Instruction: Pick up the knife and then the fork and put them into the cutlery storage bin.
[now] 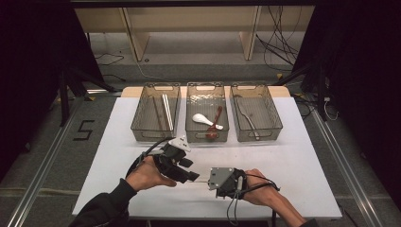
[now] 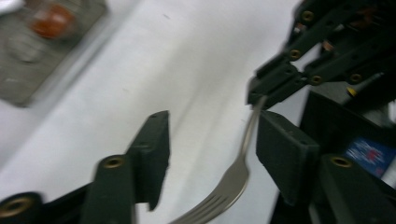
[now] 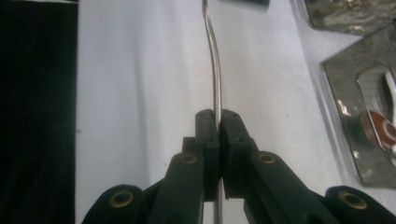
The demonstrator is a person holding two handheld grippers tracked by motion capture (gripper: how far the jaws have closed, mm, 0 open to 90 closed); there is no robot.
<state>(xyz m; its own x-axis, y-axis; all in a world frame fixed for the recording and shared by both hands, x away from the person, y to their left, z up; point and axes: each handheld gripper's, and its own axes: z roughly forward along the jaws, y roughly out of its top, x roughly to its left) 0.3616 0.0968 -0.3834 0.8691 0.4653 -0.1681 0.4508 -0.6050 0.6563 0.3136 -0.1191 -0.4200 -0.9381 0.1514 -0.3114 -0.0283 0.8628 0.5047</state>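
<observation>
A hand-over of the slim silver metal fork (image 2: 233,175) is in hand above the white table (image 1: 293,156). The right gripper (image 3: 218,122) is clamped on the fork's handle, while the left gripper (image 2: 212,149) stands with its jaws apart around the tined end, not pressing. Next, I judge, the right gripper must carry the fork to the right-hand clear plastic bin (image 1: 272,118), where another fork lies.
</observation>
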